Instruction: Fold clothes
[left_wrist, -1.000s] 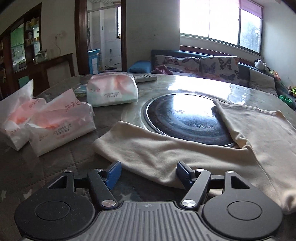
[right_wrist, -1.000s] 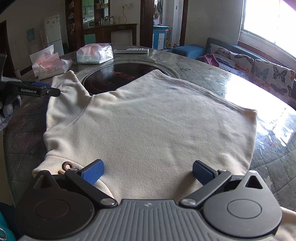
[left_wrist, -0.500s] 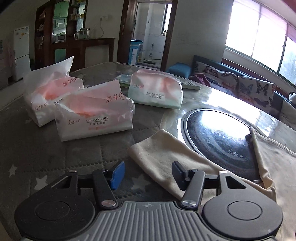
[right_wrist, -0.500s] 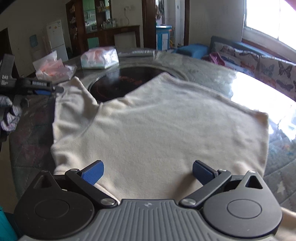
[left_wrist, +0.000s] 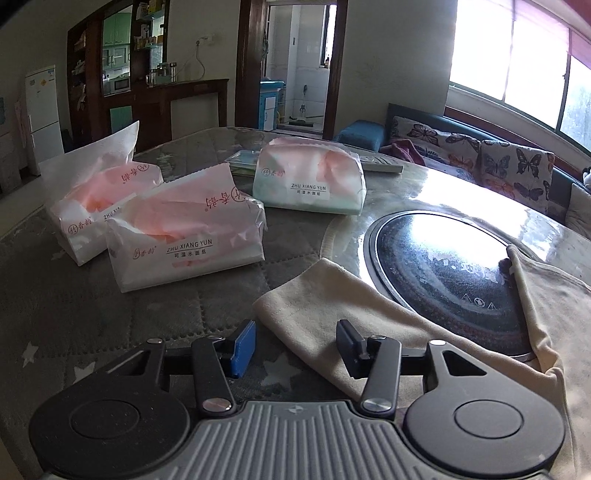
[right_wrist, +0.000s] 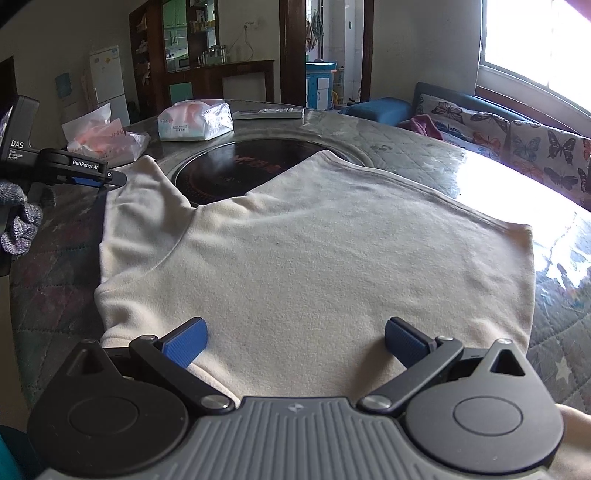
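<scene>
Left wrist view: my left gripper (left_wrist: 295, 345) sits low over the table (left_wrist: 74, 302), its jaws part-way apart and just now closing in. The cuff end of the sleeve (left_wrist: 314, 314) of the cream shirt (right_wrist: 314, 258) lies between the blue pads (left_wrist: 243, 345), but they do not press on it; the cloth lies flat and slack. From the cuff the sleeve runs toward 3 o'clock, along the near rim of the dark round glass inset (left_wrist: 443, 266) in the tabletop. At 10 to 11 o'clock from the gripper stand two pink tissue packs (left_wrist: 184, 240), one behind the other; a third, pale green tissue pack (left_wrist: 310, 184) stands at 12 o'clock, well apart from the cuff.

Right wrist view: my right gripper (right_wrist: 295, 341) has its jaws spread wide over the near edge of the shirt, gripping nothing; whether the pads touch the fabric I cannot tell. The shirt body is spread flat across the table, its far part overlapping the glass inset at 12 o'clock. Its sleeve reaches out toward 10 o'clock, where the left gripper meets the cuff, carried in a hand in a grey knit glove (right_wrist: 18, 221). A sofa with butterfly cushions (right_wrist: 517, 136) stands beyond the table at 1 to 2 o'clock.
</scene>
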